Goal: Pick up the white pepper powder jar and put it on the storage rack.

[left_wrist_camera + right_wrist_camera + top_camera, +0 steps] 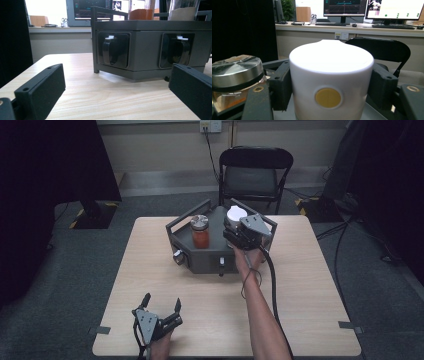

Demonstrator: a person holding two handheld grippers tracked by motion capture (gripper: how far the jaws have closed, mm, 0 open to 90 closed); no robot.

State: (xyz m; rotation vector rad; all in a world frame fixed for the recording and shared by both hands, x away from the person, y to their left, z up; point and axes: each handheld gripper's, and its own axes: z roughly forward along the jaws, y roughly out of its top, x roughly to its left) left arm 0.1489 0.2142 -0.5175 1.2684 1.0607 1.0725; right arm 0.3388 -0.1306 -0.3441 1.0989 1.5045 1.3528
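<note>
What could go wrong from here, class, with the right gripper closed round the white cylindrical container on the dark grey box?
1. The white cylindrical container looks smooth-sided, so it might slip between the right gripper jaws when lifted.
2. The glass jar with the metal lid stands close beside it; a sideways swing could knock it over.
3. The dark grey box's raised rail could catch the container if it is carried out low.
</note>
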